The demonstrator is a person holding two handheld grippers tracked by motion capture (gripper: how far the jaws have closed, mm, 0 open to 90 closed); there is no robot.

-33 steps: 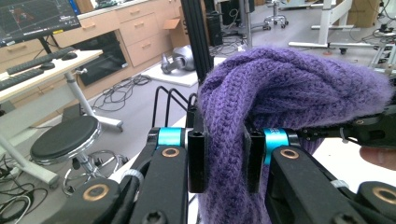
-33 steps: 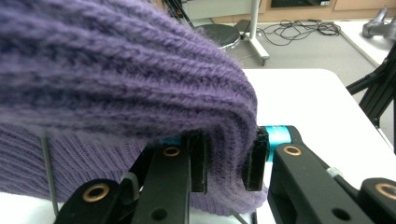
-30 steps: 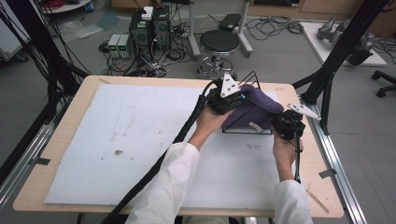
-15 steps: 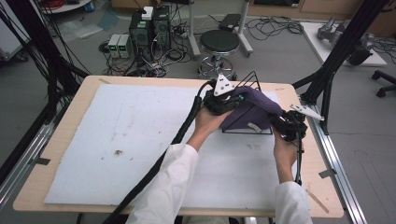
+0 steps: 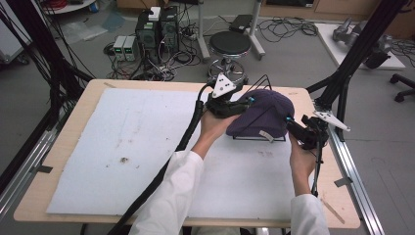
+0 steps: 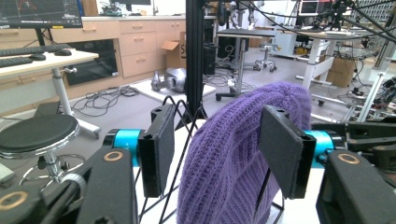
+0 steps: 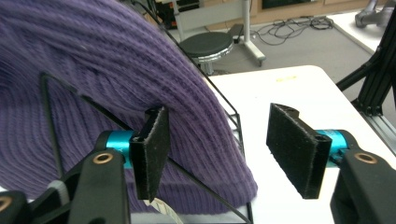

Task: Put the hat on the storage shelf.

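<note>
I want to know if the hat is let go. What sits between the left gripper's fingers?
In the left gripper view, the purple knit hat on its black wire stand sits between the left gripper's just-opening fingers, unpinched.

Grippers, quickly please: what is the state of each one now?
Left gripper: open, just been opening; purple hat between the jaws, not pinched.
Right gripper: open, just been opening, holding nothing.

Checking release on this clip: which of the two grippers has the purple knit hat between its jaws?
The left gripper: the purple knit hat bulges between its just-opened jaws. The right gripper has just opened too; the hat lies beside its left pad, the gap bare.
</note>
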